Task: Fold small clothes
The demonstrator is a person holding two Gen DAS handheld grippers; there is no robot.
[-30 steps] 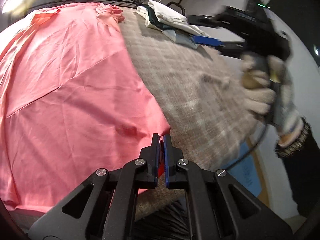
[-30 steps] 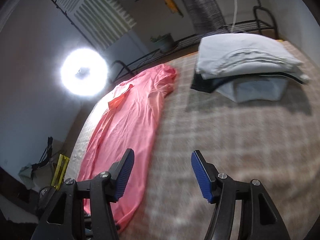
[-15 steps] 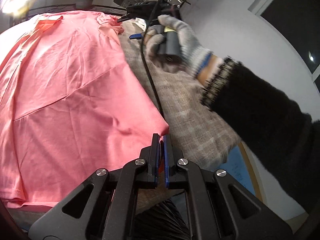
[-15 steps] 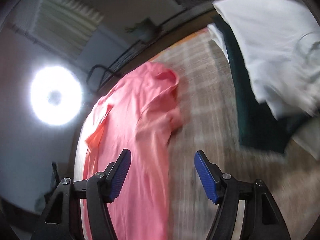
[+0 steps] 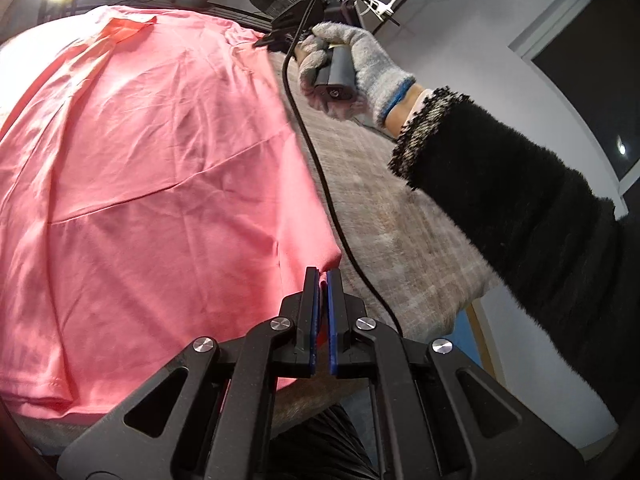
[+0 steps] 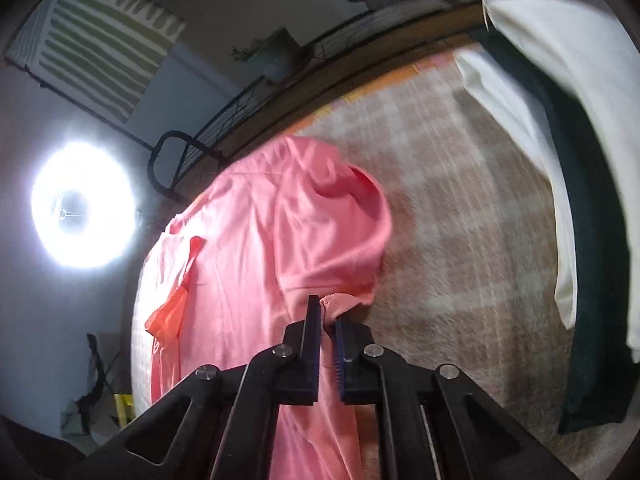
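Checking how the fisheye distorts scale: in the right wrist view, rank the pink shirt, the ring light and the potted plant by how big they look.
1. pink shirt, largest, though nearest the lens.
2. ring light.
3. potted plant, smallest, but farthest, so true size is unsure.

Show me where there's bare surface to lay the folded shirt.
Bare plaid blanket lies between the pink shirt and the stack of folded clothes. The left gripper and right gripper both pinch the shirt's edge there. The shirt covers the side toward the ring light; the stack fills the far corner.
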